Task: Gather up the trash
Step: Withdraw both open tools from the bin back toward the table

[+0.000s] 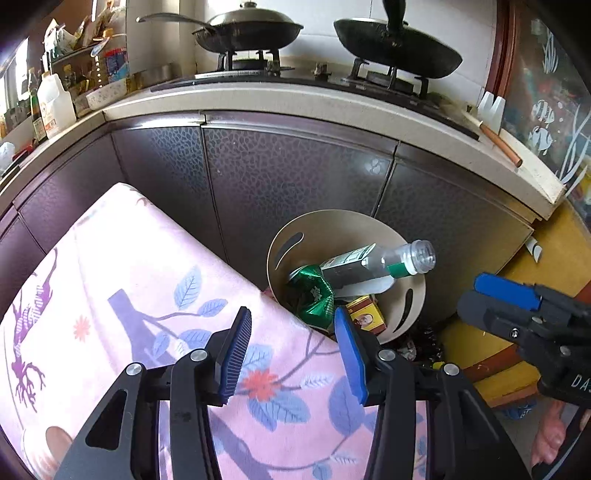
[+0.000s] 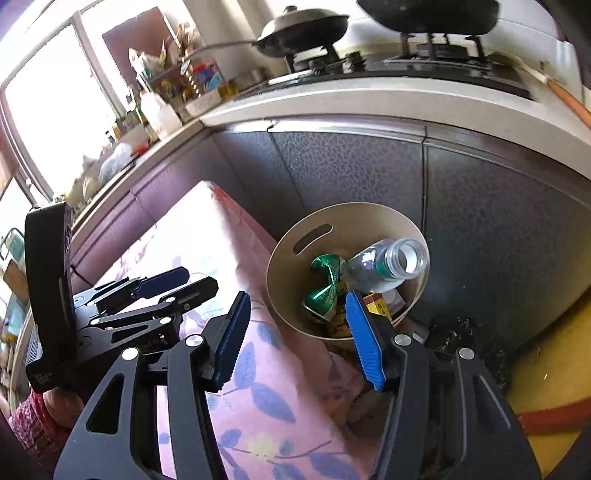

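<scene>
Jaws of the left gripper (image 1: 291, 354) stand partly apart with nothing between them, above a pink floral cloth (image 1: 147, 295). Jaws of the right gripper (image 2: 295, 339) are likewise apart and empty over the cloth's edge. Just ahead of both, past the cloth, sits a beige bin (image 1: 332, 225) against dark cabinet doors (image 1: 295, 166). Inside lie a clear plastic bottle (image 1: 373, 262) tilted with its open neck over the rim, a crushed green can (image 1: 314, 291) and a small yellow-red box (image 1: 365, 314). Beyond and above, two pans (image 1: 255, 29) rest on the stove.
</scene>
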### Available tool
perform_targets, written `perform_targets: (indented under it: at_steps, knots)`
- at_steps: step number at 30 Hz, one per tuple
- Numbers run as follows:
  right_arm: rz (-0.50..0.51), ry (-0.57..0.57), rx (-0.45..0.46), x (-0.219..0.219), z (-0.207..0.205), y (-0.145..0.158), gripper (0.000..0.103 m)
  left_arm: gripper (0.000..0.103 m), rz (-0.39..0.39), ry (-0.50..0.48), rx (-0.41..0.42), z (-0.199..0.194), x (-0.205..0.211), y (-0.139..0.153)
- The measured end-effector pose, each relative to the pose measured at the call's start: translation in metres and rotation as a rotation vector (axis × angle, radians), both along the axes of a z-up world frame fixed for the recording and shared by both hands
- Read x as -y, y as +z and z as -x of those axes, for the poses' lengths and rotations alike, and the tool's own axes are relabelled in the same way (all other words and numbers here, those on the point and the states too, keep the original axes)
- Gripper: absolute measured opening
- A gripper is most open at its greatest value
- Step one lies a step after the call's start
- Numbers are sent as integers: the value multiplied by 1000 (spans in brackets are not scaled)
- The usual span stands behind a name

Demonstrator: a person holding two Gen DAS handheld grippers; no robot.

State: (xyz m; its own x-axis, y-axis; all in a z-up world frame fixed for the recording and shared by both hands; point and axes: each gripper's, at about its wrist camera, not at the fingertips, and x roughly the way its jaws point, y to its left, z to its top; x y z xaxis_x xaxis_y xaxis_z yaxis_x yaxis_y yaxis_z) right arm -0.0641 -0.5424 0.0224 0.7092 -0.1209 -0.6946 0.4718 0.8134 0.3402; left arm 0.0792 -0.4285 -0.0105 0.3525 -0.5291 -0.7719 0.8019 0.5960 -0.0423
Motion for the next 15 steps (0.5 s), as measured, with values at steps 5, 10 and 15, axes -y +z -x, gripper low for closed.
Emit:
perform_targets:
  at_steps: [5,10,15]
  knots:
    - [36,-74,64,-14,16,4,54,47,28,-4,26,12,-10,10]
    - [10,-138,127,-23,29,-1,54,47,42,-4,61,22,-19,19]
    - [-10,-191,177,-31,47,-5,55,47,55,4,86,27,-31,26]
